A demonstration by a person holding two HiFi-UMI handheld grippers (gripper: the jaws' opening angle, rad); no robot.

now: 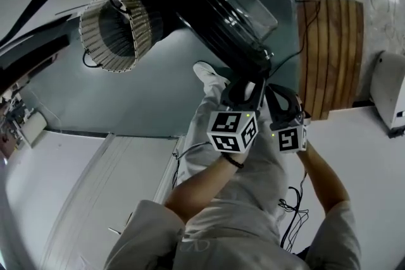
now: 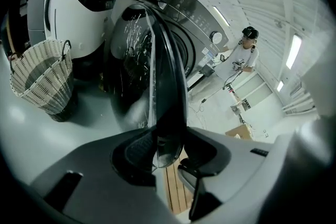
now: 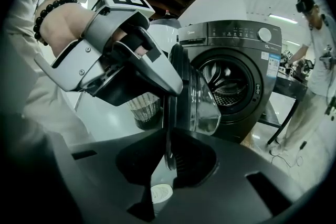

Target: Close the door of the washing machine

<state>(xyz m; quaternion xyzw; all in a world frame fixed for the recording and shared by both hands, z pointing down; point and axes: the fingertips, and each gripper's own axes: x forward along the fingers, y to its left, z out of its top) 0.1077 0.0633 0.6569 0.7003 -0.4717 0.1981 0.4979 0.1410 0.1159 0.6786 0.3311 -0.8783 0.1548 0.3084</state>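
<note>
The door (image 2: 167, 86) of the washing machine (image 3: 239, 68) stands wide open, so the closing is not yet done. Our 2 grippers sit at its rim: the left gripper (image 2: 167, 152) has its jaws wide apart around it, and the right gripper (image 3: 166, 165) has them slightly apart. Neither is clamping.

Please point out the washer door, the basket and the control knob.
door (image 3: 205, 105), right gripper view, on its glass bowl.
basket (image 2: 52, 94), left gripper view, on its woven wall.
knob (image 3: 265, 34), right gripper view, on its round face.
</note>
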